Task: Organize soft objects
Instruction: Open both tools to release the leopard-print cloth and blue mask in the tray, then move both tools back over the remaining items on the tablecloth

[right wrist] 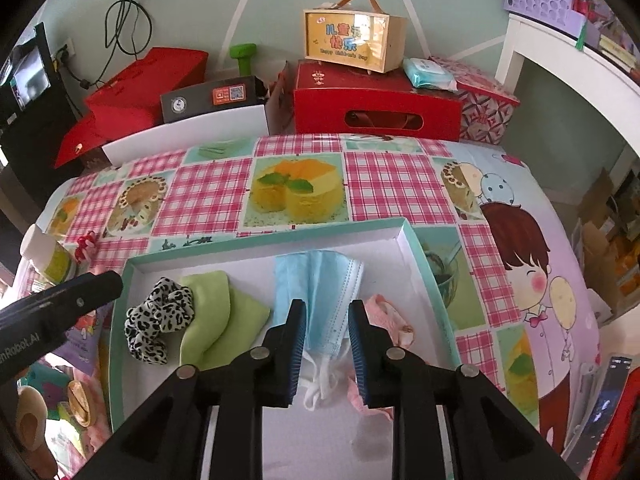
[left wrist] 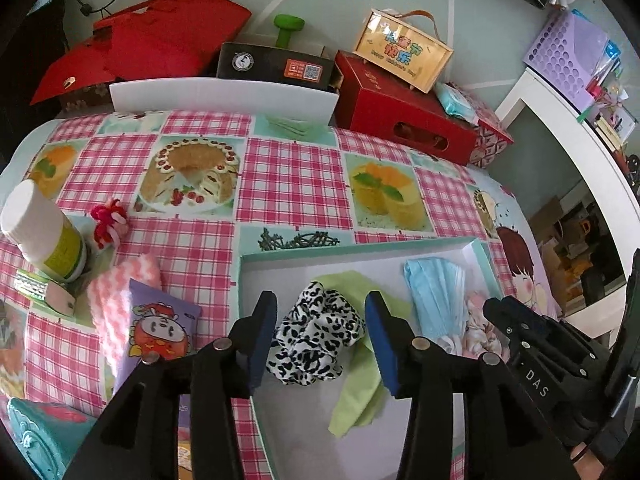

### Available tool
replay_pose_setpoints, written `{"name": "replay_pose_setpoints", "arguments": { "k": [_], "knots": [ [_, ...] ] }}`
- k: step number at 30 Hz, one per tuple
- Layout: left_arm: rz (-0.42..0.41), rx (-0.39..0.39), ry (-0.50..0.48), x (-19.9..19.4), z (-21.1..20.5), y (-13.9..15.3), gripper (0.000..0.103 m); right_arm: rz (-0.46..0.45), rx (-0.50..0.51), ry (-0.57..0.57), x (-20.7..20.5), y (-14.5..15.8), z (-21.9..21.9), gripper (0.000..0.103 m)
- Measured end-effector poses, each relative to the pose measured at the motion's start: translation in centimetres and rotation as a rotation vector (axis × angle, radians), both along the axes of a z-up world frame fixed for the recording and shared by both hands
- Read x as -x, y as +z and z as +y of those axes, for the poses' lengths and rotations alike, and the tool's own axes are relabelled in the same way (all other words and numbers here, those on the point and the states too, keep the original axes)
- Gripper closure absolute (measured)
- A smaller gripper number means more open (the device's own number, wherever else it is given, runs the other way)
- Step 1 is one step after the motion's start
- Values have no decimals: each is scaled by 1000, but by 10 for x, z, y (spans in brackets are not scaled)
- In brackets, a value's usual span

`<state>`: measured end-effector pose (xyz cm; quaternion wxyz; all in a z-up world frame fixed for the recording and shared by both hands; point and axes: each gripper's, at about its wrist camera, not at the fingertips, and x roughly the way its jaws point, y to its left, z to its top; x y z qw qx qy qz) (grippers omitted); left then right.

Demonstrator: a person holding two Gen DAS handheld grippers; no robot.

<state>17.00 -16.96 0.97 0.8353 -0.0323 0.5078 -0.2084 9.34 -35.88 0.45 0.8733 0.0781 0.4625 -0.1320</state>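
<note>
A white tray with a teal rim (left wrist: pixel 360 249) (right wrist: pixel 264 229) holds a leopard-print scrunchie (left wrist: pixel 316 336) (right wrist: pixel 158 320), a green cloth (left wrist: pixel 360 392) (right wrist: pixel 216 320), a blue face mask (left wrist: pixel 434 296) (right wrist: pixel 320 280) and a pink fabric piece (left wrist: pixel 480 320) (right wrist: pixel 390 320). My left gripper (left wrist: pixel 321 298) hangs open over the scrunchie, its blue pads clear of it on both sides. My right gripper (right wrist: pixel 327 304) stands open astride the lower end of the mask, which lies flat in the tray. A pink-and-white fluffy cloth (left wrist: pixel 112 300) and a red-and-white yarn piece (left wrist: pixel 108 220) lie outside the tray, to its left.
Left of the tray are a purple snack packet (left wrist: pixel 160 320) and a white-lidded canister (left wrist: pixel 40 232). Red boxes (left wrist: pixel 404 116), a black box (left wrist: pixel 272 64) and a wooden handled case (left wrist: pixel 404 52) line the table's far edge. A white shelf (left wrist: pixel 580 132) stands to the right.
</note>
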Motion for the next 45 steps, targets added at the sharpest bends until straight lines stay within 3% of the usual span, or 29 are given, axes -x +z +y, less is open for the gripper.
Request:
{"name": "replay_pose_setpoints", "arguments": {
  "k": [2,3,4,5,6,7,11,13,15,34,45],
  "knots": [
    [7,-12,13,-2,2,-3,52,15,0,0,-1,-3,0,78],
    [13,-19,21,-3,3,-5,52,25,4,0,-2,-5,0,73],
    [17,-27,30,-4,4,-7,46,31,7,1,-2,-6,0,67],
    [17,-34,37,-5,5,-8,29,38,11,-1,-3,-8,1,52],
    [11,-45,47,-6,6,-10,21,43,14,-4,-3,-8,1,43],
    [-3,-61,60,-7,7,-10,15,45,12,-6,-3,-9,0,42],
    [-39,-97,90,-9,12,-10,15,58,4,-23,-4,-12,-3,38],
    [-42,-101,115,-10,16,-12,15,71,1,-37,-4,-15,-6,25],
    [-35,-100,127,-12,19,-13,14,85,5,-45,-5,-18,-7,0],
    [-20,-97,183,-16,33,-13,14,103,17,-59,-6,-19,-7,0],
    [-63,-58,227,-17,54,7,14,94,28,-66,-2,-12,-6,0]
  ]
}}
